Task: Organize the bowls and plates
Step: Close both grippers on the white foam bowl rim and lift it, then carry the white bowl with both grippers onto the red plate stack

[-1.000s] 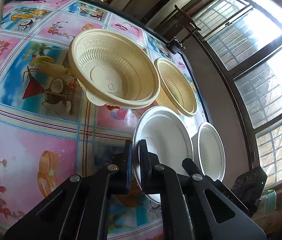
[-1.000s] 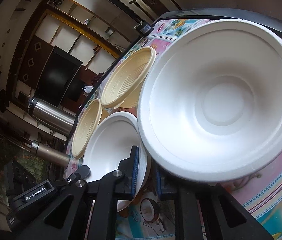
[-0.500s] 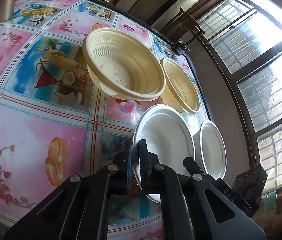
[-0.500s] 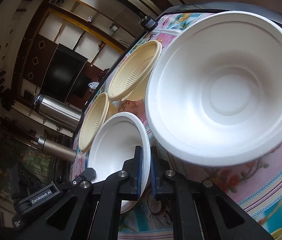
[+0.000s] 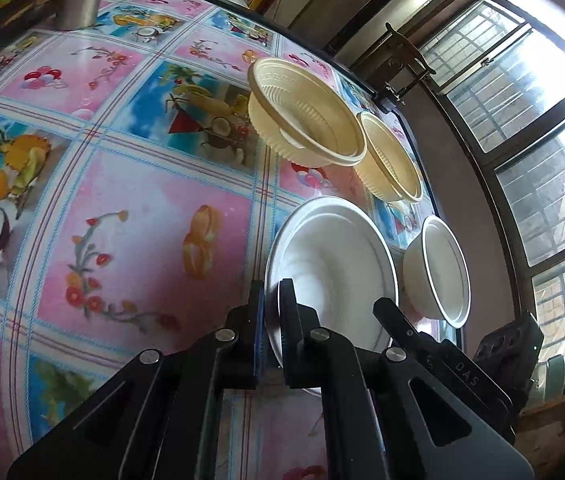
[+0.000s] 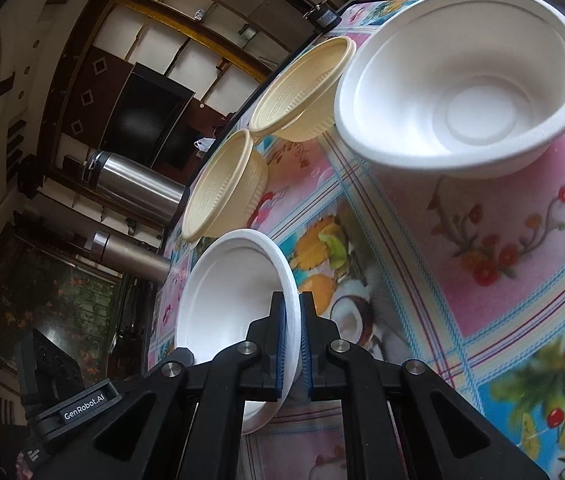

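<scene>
A white bowl [image 5: 334,264] [image 6: 234,300] is pinched at opposite rims by both grippers. My left gripper [image 5: 271,284] is shut on its left rim, and my right gripper [image 6: 291,296] is shut on its right rim. Each gripper shows at the far side of the bowl in the other's view: the right gripper [image 5: 386,308] and the left gripper [image 6: 182,356]. A second white bowl [image 5: 438,268] [image 6: 462,76] stands on the table just to the right. Two beige ribbed bowls [image 5: 306,112] [image 5: 390,160] sit beyond, side by side.
The table wears a fruit-patterned cloth [image 5: 142,220], bare on the left. Steel flasks [image 6: 138,184] [image 6: 130,254] stand at the far left edge. The table's right edge [image 5: 434,200] runs close to a barred window [image 5: 522,120].
One second ago my right gripper stood open around the white bowl's rim; it has shut on it. Both grippers have since drawn back from the other bowls, carrying the bowl with them.
</scene>
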